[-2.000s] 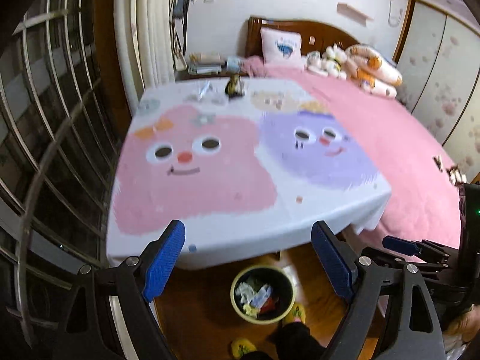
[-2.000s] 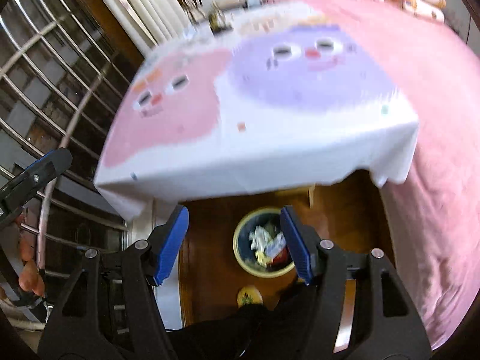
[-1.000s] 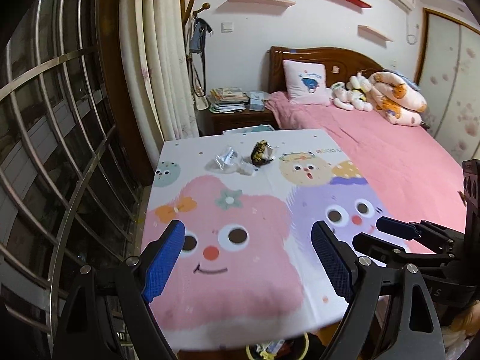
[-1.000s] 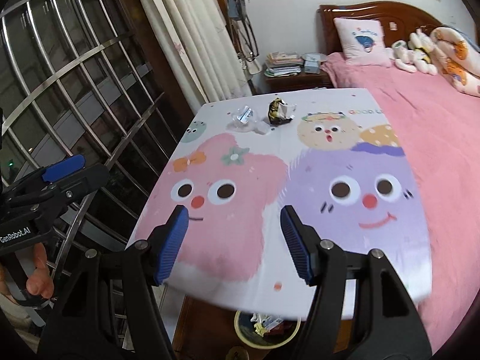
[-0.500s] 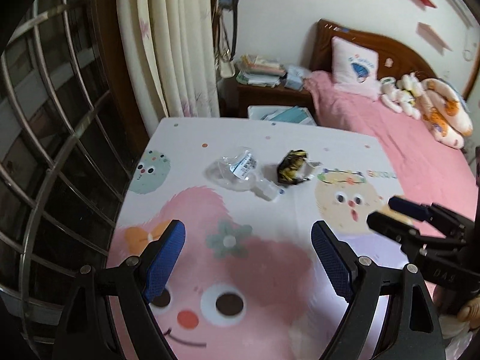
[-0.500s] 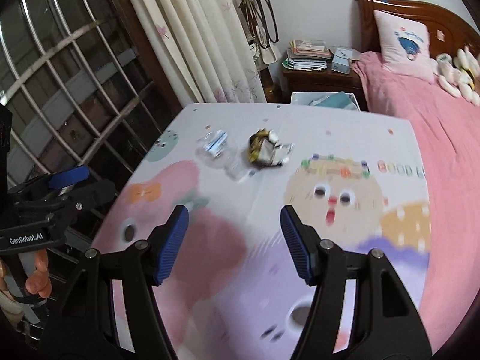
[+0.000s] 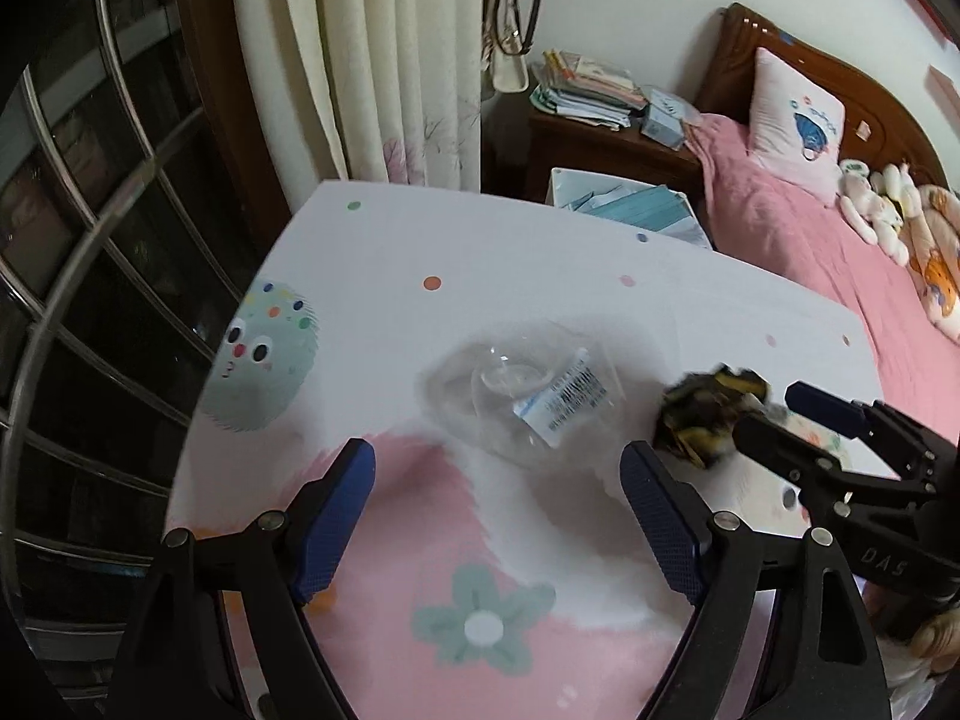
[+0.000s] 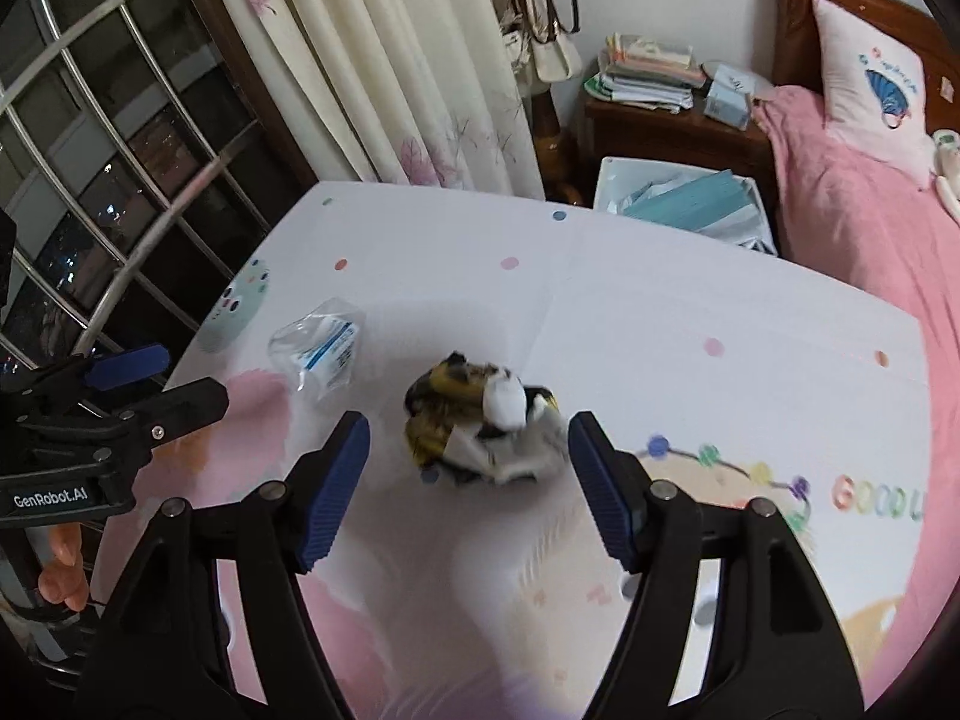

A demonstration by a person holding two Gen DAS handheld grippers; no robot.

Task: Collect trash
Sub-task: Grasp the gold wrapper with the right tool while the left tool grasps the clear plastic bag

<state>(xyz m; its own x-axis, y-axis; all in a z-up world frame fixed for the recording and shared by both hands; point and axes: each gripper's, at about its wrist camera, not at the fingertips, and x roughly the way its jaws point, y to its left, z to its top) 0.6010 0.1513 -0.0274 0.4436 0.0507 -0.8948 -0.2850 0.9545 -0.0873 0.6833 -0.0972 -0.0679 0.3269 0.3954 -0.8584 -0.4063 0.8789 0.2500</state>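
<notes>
A crushed clear plastic bottle (image 7: 528,396) with a barcode label lies on the cartoon tablecloth (image 7: 420,252). My left gripper (image 7: 495,480) hovers just short of it, open and holding nothing. To its right sits a crumpled dark-yellow wrapper wad (image 7: 708,414), with the right gripper's (image 7: 834,438) fingers beside it. In the right wrist view the wrapper wad (image 8: 456,402), with white paper in it, lies just ahead of my right gripper (image 8: 468,450). The right jaws are opening and neither pad touches the wad. The clear bottle (image 8: 318,348) lies to its left, near the left gripper (image 8: 138,384).
Window bars (image 7: 90,240) and a curtain (image 7: 396,60) stand beyond the table's left and far edges. Behind the table are a white box of blue papers (image 8: 690,198), a nightstand with books (image 8: 648,90) and a pink bed (image 8: 870,210) to the right.
Both grippers moved forward and down over the table toward its far end, so the bottle and the wrapper now lie close in front of the fingers. The right jaws stand slightly wider.
</notes>
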